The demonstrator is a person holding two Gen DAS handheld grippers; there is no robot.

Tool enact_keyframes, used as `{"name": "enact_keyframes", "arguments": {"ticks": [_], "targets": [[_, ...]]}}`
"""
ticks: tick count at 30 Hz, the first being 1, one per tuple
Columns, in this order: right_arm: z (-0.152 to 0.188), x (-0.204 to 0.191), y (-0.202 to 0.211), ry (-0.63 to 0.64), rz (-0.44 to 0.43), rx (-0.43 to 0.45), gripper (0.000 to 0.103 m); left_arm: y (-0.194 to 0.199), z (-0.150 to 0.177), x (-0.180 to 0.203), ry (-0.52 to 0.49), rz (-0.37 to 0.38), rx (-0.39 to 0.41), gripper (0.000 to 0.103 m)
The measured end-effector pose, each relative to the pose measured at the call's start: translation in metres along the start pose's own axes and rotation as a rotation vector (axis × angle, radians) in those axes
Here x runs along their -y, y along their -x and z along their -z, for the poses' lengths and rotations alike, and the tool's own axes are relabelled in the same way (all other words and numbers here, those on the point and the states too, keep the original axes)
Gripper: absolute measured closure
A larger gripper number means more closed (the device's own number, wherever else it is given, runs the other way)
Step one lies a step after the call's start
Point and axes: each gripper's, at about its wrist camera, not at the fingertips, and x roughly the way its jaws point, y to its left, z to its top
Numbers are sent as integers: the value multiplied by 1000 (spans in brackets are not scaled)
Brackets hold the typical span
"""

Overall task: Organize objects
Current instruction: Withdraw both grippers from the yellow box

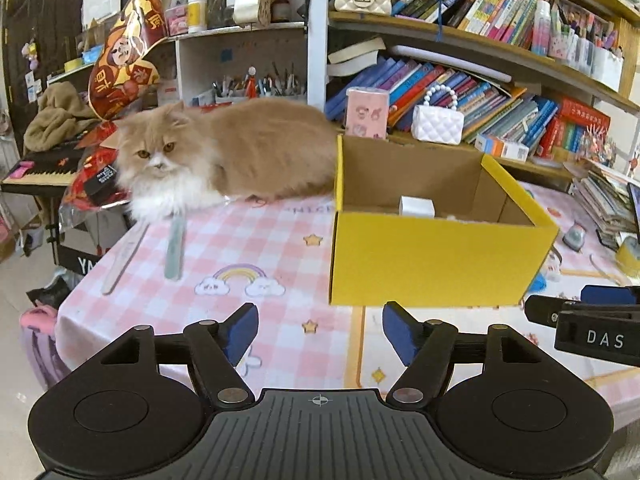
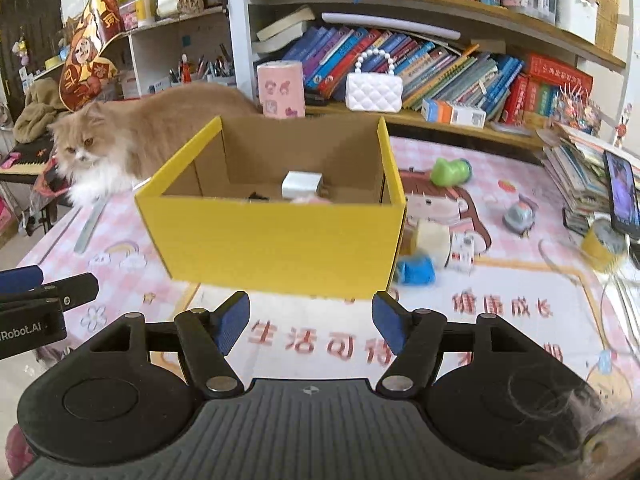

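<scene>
An open yellow cardboard box (image 1: 436, 258) (image 2: 280, 240) stands on the pink checked tablecloth. Inside it lies a small white box (image 1: 416, 206) (image 2: 301, 184) and some small items I cannot make out. My left gripper (image 1: 320, 334) is open and empty, in front of the box's left corner. My right gripper (image 2: 310, 326) is open and empty, just in front of the box's front wall. Loose to the right of the box lie a blue object (image 2: 416, 271), a tape roll (image 2: 432, 240), a small white toy (image 2: 462, 254), a green toy (image 2: 450, 172) and a grey gadget (image 2: 518, 214).
An orange and white cat (image 1: 224, 152) (image 2: 120, 140) lies on the table left of the box. Two rulers (image 1: 174, 248) lie before it. Bookshelves (image 2: 440, 60) stand behind. A stack of books, a phone (image 2: 622, 196) and a yellow tape roll (image 2: 604, 244) are at right.
</scene>
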Motion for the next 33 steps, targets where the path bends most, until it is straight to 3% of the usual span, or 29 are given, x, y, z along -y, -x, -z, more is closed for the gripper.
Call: {"name": "enact_keyframes", "arguments": {"ticks": [20, 33], "targets": [[51, -1, 29, -38, 78, -39, 28, 12, 36, 13, -56, 68, -69, 24], [67, 20, 37, -88, 137, -74, 24, 4, 40, 45, -116, 150, -98, 23]]}}
